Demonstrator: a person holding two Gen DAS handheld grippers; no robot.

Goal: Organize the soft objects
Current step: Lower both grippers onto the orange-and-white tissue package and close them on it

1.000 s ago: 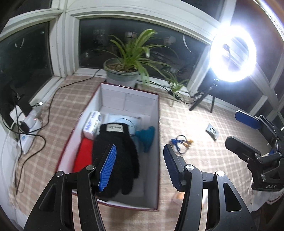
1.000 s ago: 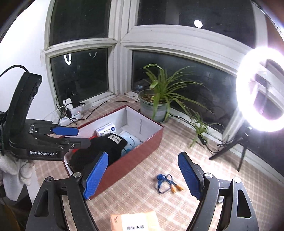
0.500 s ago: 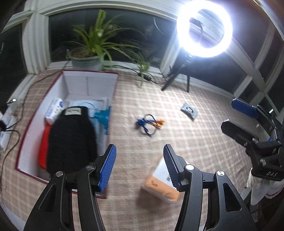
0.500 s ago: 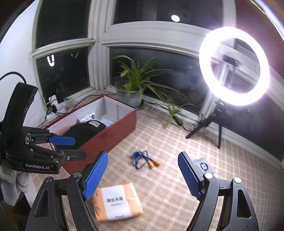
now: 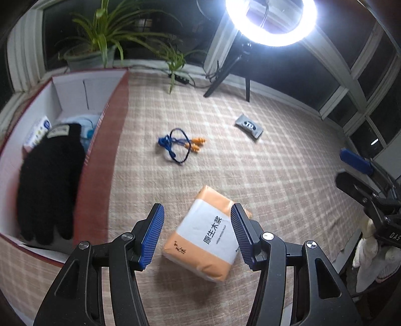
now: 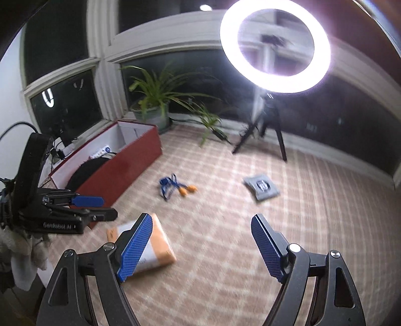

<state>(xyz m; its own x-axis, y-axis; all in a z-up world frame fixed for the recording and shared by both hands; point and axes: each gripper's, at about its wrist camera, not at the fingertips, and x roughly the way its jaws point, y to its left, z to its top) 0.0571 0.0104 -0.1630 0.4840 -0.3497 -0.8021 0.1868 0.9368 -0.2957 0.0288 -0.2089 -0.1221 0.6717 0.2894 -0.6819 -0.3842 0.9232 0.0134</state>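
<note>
Now that the view has been swung from the box [image 5: 105, 140] to the tissue pack [image 5: 208, 235] on the mat, the pack is framed by the open, empty left gripper [image 5: 196, 235], the right gripper [image 6: 200, 248] likewise open, and judged next for collection.

A ring light [image 5: 272, 18] blazes above and beyond the jaws, blown out with glare; windows black, carpet ahead motion-blurred, fisheye edges bent and dark

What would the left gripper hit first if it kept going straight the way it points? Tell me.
Most likely the orange tissue pack: it lies on the checked mat right between the open fingers of the left gripper. How far off it is, the picture cannot show.
</note>
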